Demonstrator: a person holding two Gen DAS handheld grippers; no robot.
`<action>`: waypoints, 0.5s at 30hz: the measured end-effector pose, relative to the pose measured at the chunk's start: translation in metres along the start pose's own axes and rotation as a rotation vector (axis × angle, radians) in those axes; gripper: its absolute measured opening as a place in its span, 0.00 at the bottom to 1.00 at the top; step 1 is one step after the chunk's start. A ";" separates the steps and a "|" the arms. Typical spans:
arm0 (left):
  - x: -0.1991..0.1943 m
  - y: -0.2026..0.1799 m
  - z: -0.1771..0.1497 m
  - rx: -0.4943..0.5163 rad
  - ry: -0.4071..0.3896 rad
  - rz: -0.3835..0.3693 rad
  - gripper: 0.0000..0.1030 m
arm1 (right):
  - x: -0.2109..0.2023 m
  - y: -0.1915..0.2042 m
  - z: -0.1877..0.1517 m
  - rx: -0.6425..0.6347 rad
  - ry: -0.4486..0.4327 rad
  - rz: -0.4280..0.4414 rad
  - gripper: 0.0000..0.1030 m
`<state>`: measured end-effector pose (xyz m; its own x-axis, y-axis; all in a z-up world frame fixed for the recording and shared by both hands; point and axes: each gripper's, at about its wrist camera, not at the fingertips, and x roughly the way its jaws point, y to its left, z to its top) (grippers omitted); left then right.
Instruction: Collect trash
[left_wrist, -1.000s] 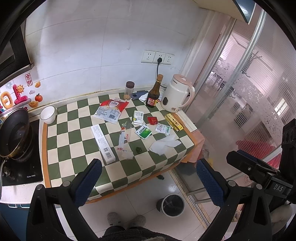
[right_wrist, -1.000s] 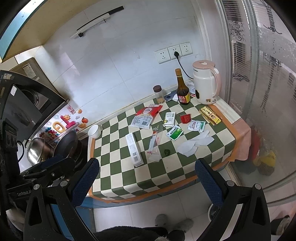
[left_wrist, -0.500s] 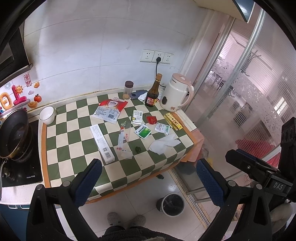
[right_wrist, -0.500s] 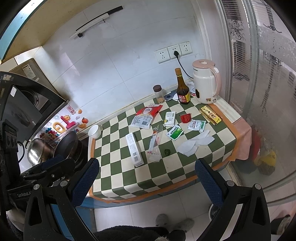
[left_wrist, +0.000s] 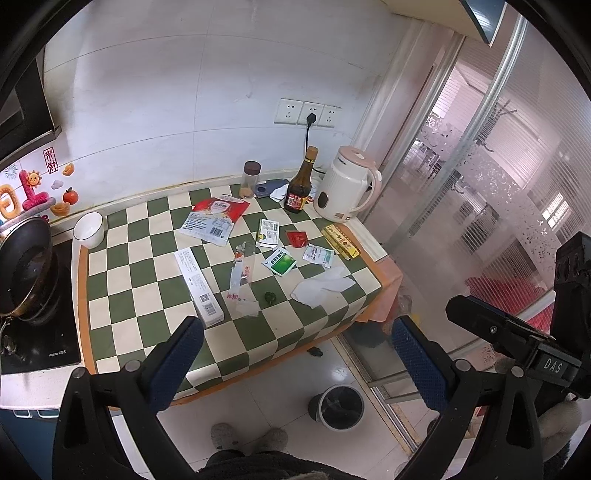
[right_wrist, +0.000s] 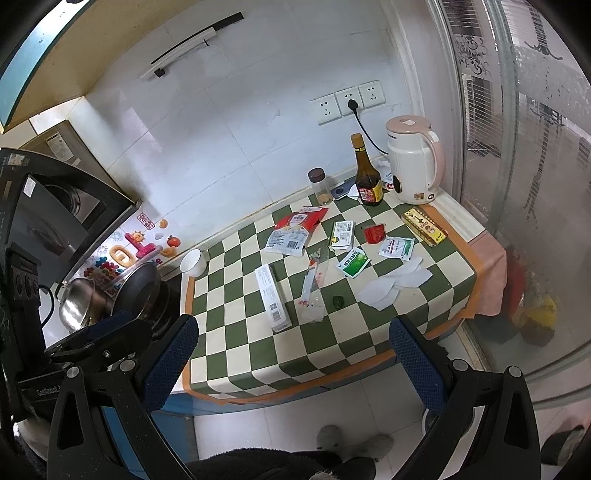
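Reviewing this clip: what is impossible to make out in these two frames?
- Print on the long white carton: too small in both views.
- Inside of the round grey waste bin on the floor: dark in the left view; cut by the right claw finger in the right view.
- Items behind the dark brown glass bottle: partly hidden.

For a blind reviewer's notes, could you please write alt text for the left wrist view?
The open left gripper hangs above a checkered table strewn with wrappers, a long box and tissues. A bottle and kettle stand by the wall, and a bin sits on the floor below.
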<state>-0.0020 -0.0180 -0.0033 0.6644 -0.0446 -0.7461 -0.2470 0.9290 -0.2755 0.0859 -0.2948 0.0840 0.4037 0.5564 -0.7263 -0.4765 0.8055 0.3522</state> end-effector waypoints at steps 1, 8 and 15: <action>0.000 0.005 0.004 -0.001 0.000 -0.002 1.00 | 0.000 0.000 0.000 -0.001 0.000 0.000 1.00; -0.001 0.005 0.004 -0.001 -0.001 -0.002 1.00 | -0.001 -0.002 0.000 -0.001 0.000 0.002 1.00; -0.001 0.006 0.005 0.000 0.000 -0.002 1.00 | -0.001 -0.004 0.000 0.001 0.002 0.005 1.00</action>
<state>-0.0004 -0.0104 -0.0010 0.6650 -0.0461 -0.7454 -0.2462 0.9288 -0.2771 0.0873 -0.2986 0.0839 0.3993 0.5603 -0.7256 -0.4779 0.8027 0.3569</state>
